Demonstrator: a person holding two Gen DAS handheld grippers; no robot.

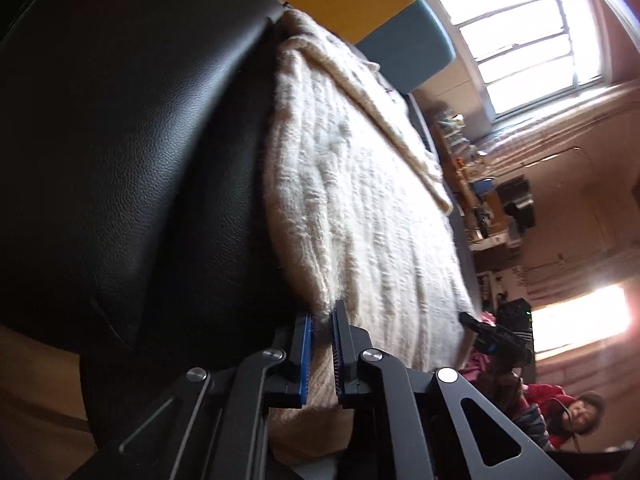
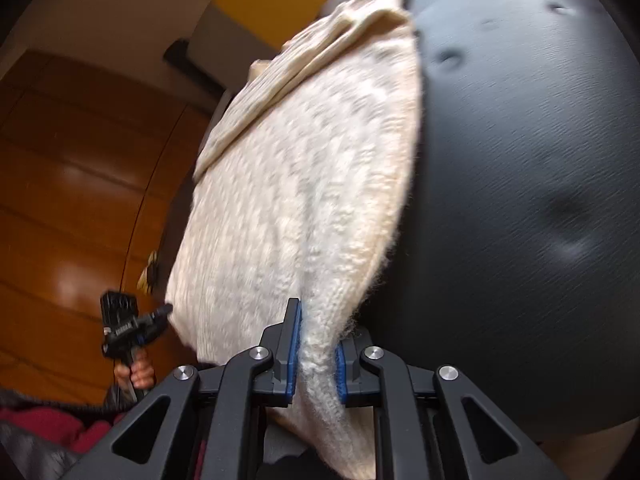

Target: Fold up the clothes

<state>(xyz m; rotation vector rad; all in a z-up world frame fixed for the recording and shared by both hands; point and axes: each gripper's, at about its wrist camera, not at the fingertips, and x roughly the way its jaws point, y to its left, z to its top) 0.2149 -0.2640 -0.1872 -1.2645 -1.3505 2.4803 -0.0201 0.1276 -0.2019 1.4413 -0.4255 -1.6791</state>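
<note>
While gripped, seemingly: one sweater [image 1: 360,200], two tongs [image 1: 322,354].

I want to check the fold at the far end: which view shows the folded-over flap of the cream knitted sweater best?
The right wrist view: the folded-over flap of the cream knitted sweater lies lit, its layered edges clear. The left wrist view shows the same flap as a narrower strip along the sweater's far side.
</note>
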